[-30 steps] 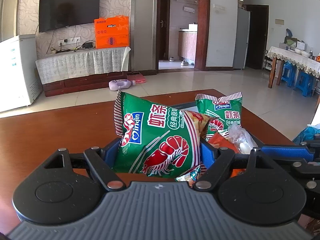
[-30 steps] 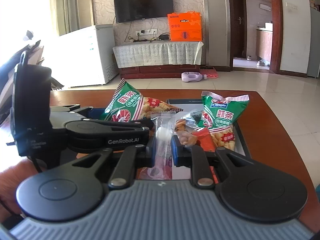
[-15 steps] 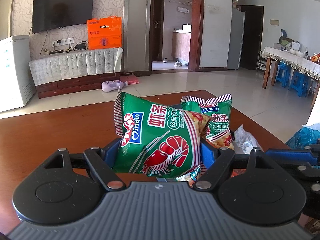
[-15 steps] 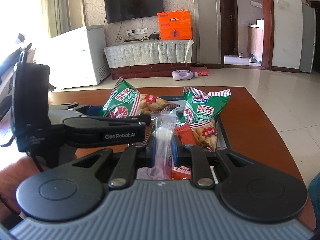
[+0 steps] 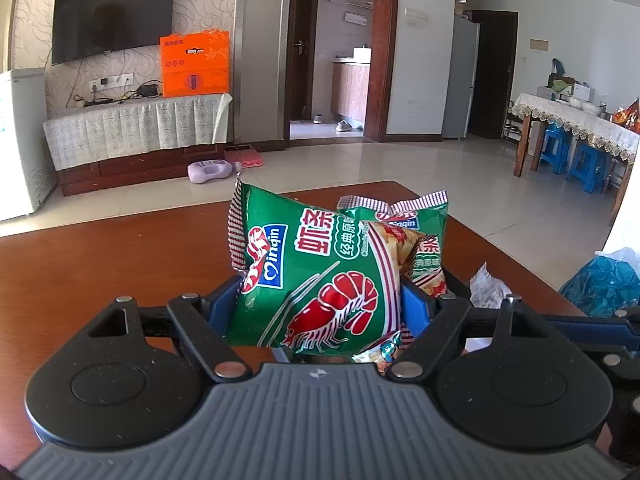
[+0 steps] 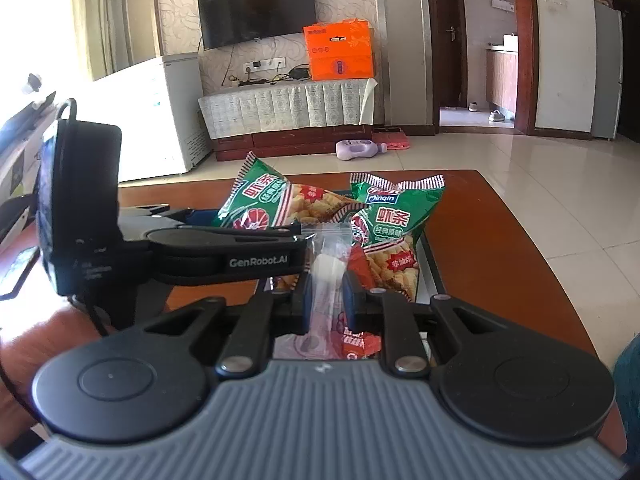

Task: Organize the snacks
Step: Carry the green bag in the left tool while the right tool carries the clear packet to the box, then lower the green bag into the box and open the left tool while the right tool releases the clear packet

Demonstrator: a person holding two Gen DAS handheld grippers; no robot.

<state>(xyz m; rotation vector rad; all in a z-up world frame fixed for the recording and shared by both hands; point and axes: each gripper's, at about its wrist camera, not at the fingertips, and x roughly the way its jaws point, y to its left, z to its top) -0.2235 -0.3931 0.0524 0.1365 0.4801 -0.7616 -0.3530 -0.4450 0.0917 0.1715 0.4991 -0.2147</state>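
Observation:
My left gripper (image 5: pixel 318 300) is shut on a green shrimp-chip bag (image 5: pixel 312 264) and holds it above the brown table (image 5: pixel 100 264). The same bag (image 6: pixel 260 200) and the left gripper's body (image 6: pixel 224 248) show in the right wrist view. A second green shrimp-chip bag (image 6: pixel 394 224) stands in a dark tray (image 6: pixel 430 268) with red snack packets (image 6: pixel 360 344); it also shows in the left wrist view (image 5: pixel 424 236). My right gripper (image 6: pixel 325 300) is shut on a clear zip bag (image 6: pixel 326 260) with white pieces in it, over the tray.
The table's right edge (image 6: pixel 532 240) drops to a tiled floor. A blue plastic bag (image 5: pixel 600 284) lies at the right. A TV cabinet (image 6: pixel 288 112), a white freezer (image 6: pixel 156 112) and a purple bottle (image 6: pixel 360 149) on the floor stand behind.
Both grippers have drifted left relative to the tray, so the second green bag sits further right in both views. Both grips are unchanged.

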